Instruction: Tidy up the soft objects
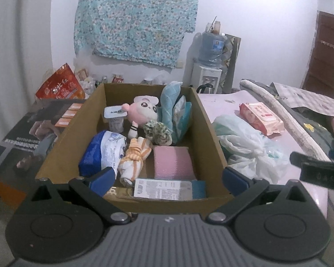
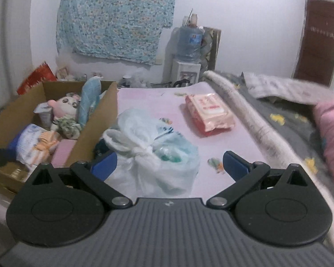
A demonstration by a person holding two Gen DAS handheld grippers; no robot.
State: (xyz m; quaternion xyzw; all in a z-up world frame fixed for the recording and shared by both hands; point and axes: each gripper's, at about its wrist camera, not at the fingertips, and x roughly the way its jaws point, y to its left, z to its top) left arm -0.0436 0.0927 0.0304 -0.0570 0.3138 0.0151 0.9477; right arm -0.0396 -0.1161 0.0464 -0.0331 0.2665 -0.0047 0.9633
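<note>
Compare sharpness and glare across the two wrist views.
Left wrist view: mostly sharp, cardboard box crisp, glare washing out the upper-right wall. Right wrist view: softer overall, motion smear along the right edge over the pink cloth; fisheye bending in both.

Plastic bag (image 2: 153, 153) lies between cardboard box (image 2: 98, 120) and tissue pack (image 2: 208, 112).

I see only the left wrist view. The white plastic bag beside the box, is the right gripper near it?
Observer: Yes. The right gripper is open, and the white plastic bag lies between its fingers; I cannot tell if they touch it.
Operator: Is the bag tied?
Observer: Yes, a knot shows at its top, with green things inside.
Operator: What lies past the pink wipes pack on the right?
Observer: Beyond the pink wipes pack, a grey blanket and something pink, blurred, at the right edge.
</note>
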